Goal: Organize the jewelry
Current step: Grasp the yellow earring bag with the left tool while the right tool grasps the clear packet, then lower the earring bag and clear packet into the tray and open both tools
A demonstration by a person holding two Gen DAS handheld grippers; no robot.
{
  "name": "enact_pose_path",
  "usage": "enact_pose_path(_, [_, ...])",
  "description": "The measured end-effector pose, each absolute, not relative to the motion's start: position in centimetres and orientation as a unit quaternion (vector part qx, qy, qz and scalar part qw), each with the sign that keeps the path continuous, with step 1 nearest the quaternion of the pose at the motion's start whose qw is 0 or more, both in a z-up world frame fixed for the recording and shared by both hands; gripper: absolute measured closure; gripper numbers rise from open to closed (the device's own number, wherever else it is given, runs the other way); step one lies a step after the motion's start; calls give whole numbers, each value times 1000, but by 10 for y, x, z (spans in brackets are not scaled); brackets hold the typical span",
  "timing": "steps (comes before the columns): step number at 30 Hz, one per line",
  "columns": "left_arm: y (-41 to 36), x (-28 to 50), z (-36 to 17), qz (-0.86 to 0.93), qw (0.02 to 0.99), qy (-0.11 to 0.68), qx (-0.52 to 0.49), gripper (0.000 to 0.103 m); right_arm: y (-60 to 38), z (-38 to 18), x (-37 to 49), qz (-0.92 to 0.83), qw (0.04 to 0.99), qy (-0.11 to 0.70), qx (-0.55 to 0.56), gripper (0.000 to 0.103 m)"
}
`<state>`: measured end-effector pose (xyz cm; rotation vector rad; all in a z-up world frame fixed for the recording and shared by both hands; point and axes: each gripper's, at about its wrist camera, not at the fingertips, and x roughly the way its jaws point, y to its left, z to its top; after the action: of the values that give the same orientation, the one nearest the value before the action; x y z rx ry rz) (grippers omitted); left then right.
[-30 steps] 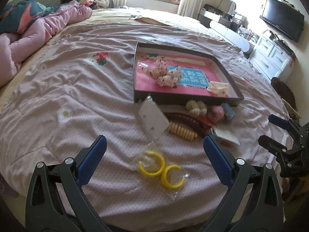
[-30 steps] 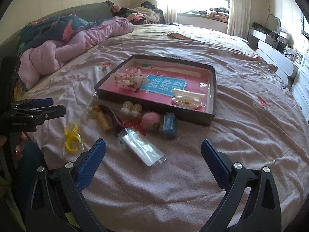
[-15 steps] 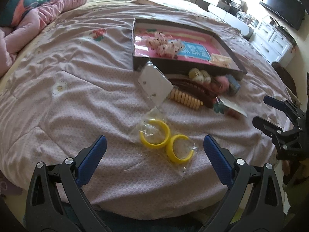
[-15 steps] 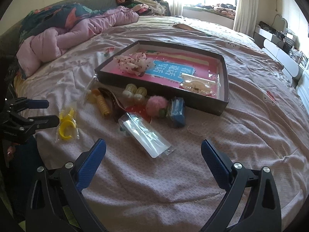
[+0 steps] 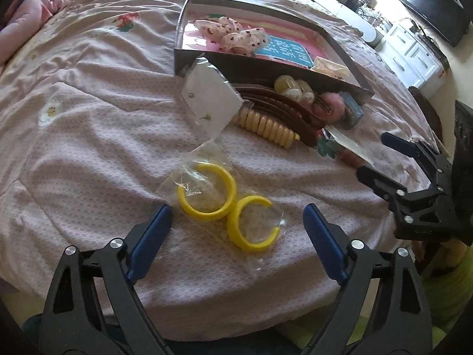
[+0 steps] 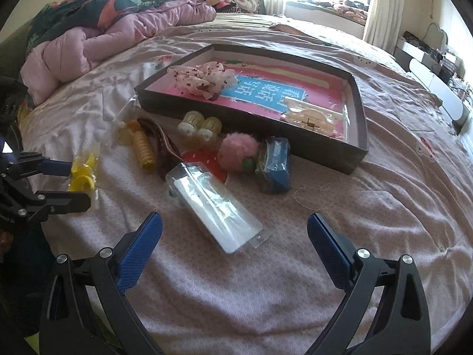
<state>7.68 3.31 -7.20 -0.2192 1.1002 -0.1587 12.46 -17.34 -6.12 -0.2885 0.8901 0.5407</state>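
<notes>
The right gripper (image 6: 235, 236) hovers over the bed (image 6: 384, 207), its blue-padded fingers (image 6: 139, 248) spread wide, nothing between them; just ahead lies a clear plastic packet (image 6: 215, 204); beyond it a pink pompom (image 6: 238, 149), a blue packet (image 6: 276, 162) and a yellow spiral tie (image 6: 143, 148) sit beside the dark tray (image 6: 359, 136); the left gripper (image 6: 59, 183), also parted, straddles bagged yellow hoops (image 6: 82, 176).

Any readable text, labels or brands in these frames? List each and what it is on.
Blue panel on the tray floor: large white Chinese characters, upside down here, not legible to me.
Same panel in the left wrist view: blurred.
Left gripper body: small white print, too small to read.
Nothing else.
</notes>
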Motion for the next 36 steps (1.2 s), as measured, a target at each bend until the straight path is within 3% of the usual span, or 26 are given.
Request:
enact_pose_path(4, [29,80,-74,-72,843,523,-102,30,-165,-66,132,264,853,424,-151,10])
enact_pose_path(9, [23,85,-73,-64,848,519,-91,42,-154,-74,138,275,845,428,-167,23])
enact_pose_path(15, [25,85,-72,-56,852,514,-89,59,-148,-79,138,296,835,435,-160,48])
enact_pose_path(20, [26,82,-68,-58,855,508,-91,62,-156,-76,134,301,836,433,-152,56])
enact_pose_path(36, [-10,76,-47,-114,865,484,-72,63,-217,-57,126,263,854,442,-82,65])
